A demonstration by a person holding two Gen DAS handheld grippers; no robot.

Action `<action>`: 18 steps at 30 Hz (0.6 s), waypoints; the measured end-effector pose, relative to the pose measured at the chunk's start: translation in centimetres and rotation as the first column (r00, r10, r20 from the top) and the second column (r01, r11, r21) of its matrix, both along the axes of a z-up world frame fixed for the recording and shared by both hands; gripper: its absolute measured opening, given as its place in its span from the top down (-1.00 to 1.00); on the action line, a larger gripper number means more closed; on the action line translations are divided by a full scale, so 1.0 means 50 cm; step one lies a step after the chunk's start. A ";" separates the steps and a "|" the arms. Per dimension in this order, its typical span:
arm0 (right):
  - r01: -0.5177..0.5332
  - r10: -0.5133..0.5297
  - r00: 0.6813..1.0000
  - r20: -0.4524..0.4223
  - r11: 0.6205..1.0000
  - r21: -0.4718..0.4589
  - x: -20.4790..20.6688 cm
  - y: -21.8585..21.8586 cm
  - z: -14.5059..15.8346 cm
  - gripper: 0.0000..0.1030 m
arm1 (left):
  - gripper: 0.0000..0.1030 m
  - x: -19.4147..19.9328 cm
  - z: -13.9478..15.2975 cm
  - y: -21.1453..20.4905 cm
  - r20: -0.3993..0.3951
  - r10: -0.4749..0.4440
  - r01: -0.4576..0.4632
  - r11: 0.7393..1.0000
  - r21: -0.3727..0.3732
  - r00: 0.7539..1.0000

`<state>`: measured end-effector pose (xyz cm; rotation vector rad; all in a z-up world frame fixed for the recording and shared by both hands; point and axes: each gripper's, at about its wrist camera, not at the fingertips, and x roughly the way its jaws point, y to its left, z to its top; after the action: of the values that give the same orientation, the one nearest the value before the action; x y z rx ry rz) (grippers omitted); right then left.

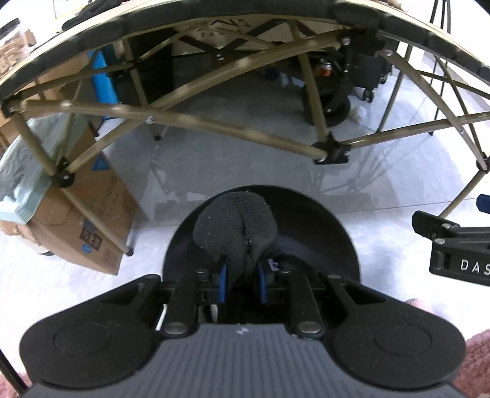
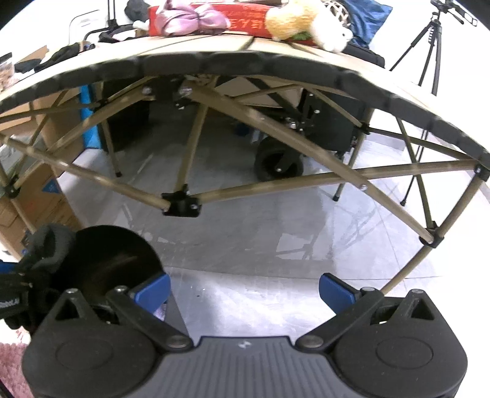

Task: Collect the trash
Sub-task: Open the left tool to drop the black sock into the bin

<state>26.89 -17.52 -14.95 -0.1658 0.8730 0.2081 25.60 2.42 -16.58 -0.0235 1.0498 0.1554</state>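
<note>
1. The folding table (image 2: 214, 65) is the largest thing in view and the landmark here; its dark-edged top arcs across the upper part of both wrist views, with tan crossed struts beneath it.
2. The pale glossy floor (image 2: 260, 251) spreads under and in front of the table.
3. A cardboard box (image 1: 92, 196) stands on the floor at the table's left end, with a pale green plastic liner (image 1: 18, 183) draped over its top.
4. A wheeled black cart (image 2: 278, 165) sits on the floor behind the table, seen through the struts.
5. A tripod (image 2: 428, 52) stands beyond the table's right end.
6. On the tabletop lie a red box (image 2: 245, 18), a pink bow (image 2: 196, 18) and a plush toy (image 2: 306, 21).
7. A round black bin (image 1: 321, 232) sits on the floor in front of the table, directly below the left gripper.
8. The left gripper (image 1: 243, 275) is clamped tight on a crumpled black knit glove (image 1: 235, 226), which bulges out above the blue pads and hangs over the bin's opening.
9. The right gripper (image 2: 243, 290) hovers in front of the table, just right of the bin, its jaws spread wide with nothing between them.
</note>
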 end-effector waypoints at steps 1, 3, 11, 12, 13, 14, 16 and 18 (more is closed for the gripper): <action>0.010 -0.010 1.000 0.004 1.000 0.002 0.000 -0.005 0.002 -1.00 | 0.62 0.005 0.000 -0.004 0.001 -0.005 0.005 1.000 -0.006 1.000; 0.037 -0.037 0.999 0.014 0.999 0.012 0.001 -0.018 0.007 -1.00 | 0.62 0.017 -0.003 -0.013 -0.002 -0.012 0.012 1.000 -0.019 1.000; 0.164 -0.159 0.986 -0.045 0.977 0.139 0.018 -0.091 0.004 -1.00 | 0.62 0.053 -0.031 -0.018 -0.030 -0.002 0.001 1.000 -0.020 1.000; 0.174 -0.167 0.984 -0.058 0.974 0.145 0.021 -0.096 0.000 -1.00 | 0.62 0.053 -0.036 -0.017 -0.037 0.002 -0.003 1.000 -0.017 0.999; 0.183 -0.175 0.982 -0.067 0.973 0.143 0.023 -0.100 -0.005 -1.00 | 0.62 0.053 -0.040 -0.015 -0.048 0.006 -0.007 1.000 -0.018 0.999; 0.191 -0.182 0.981 -0.073 0.972 0.136 0.023 -0.102 -0.010 -1.00 | 0.62 0.054 -0.044 -0.014 -0.056 0.010 -0.011 1.000 -0.021 0.998; 0.202 -0.192 0.977 -0.088 0.970 0.134 0.024 -0.106 -0.018 -1.00 | 0.62 0.054 -0.050 -0.010 -0.069 0.015 -0.017 1.000 -0.022 0.998; 0.207 -0.191 0.975 -0.111 0.966 0.153 0.022 -0.110 -0.025 -1.00 | 0.62 0.052 -0.054 -0.007 -0.076 0.017 -0.018 1.000 -0.018 0.997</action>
<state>28.01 -23.01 -16.18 0.0865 0.9566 0.0990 28.19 2.07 -19.30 -0.0439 1.1270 0.1635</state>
